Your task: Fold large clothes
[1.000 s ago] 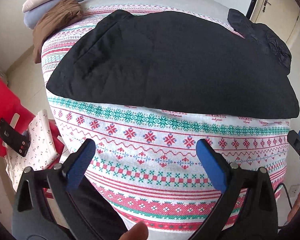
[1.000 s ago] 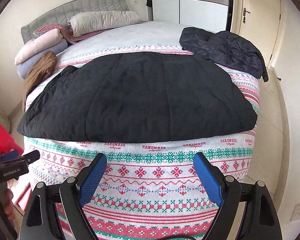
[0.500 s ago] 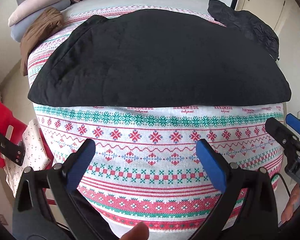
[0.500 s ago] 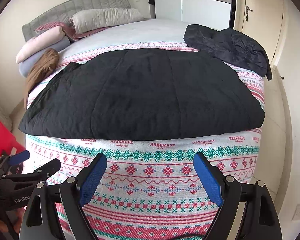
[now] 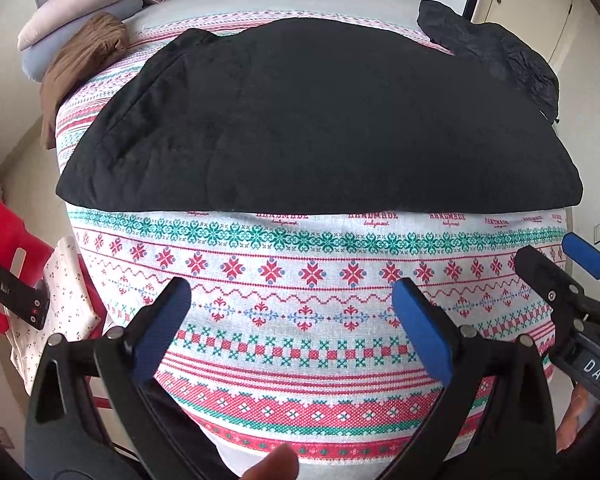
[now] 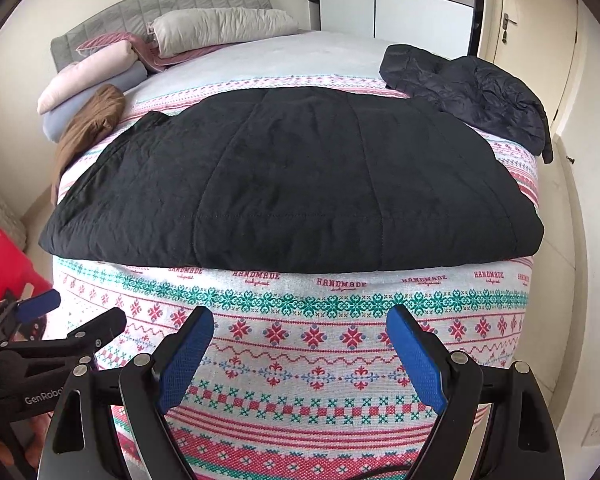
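Your left gripper (image 5: 290, 312) is spread wide and holds nothing; your right gripper (image 6: 300, 340) is just as wide and bare. Ahead of both, beyond their blue fingertips (image 6: 188, 356), the black quilted folded garment (image 6: 300, 184) lies flat on the bed's red-and-green patterned cover (image 6: 300, 360), its near edge apart from the tips. Farther off, right of your right gripper, sits a crumpled dark puffer jacket (image 6: 472, 96).
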### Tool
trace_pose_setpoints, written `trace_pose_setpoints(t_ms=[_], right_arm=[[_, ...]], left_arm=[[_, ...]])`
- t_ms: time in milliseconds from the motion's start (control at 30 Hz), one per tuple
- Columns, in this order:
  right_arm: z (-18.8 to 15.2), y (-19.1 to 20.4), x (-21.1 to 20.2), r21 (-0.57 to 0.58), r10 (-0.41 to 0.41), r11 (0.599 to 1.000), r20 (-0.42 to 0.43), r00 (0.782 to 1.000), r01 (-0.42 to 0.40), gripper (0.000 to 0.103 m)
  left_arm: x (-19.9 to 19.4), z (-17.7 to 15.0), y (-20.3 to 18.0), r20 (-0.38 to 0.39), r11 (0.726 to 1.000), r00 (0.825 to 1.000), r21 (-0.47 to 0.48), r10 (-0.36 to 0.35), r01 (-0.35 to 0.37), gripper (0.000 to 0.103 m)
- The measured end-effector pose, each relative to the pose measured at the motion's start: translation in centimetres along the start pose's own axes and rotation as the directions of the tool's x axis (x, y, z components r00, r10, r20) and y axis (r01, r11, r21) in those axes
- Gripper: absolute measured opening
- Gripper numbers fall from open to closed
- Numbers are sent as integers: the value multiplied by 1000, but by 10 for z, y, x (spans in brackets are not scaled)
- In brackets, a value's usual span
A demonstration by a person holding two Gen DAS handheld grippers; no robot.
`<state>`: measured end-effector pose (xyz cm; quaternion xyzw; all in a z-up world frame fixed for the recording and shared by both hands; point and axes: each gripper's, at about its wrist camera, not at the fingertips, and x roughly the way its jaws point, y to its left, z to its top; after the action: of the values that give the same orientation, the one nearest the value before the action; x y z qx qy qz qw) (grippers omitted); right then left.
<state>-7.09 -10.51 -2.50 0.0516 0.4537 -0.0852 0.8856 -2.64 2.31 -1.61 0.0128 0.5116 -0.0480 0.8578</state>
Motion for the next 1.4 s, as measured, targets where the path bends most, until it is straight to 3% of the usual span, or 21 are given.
trace_pose_setpoints(t_ms=[1400], right_arm=[[-2,6,9,5,11,1000,-28,1000,-11,89]], left_arm=[[-4,1,-4,7,1000,1000,-1,11,-11,100]])
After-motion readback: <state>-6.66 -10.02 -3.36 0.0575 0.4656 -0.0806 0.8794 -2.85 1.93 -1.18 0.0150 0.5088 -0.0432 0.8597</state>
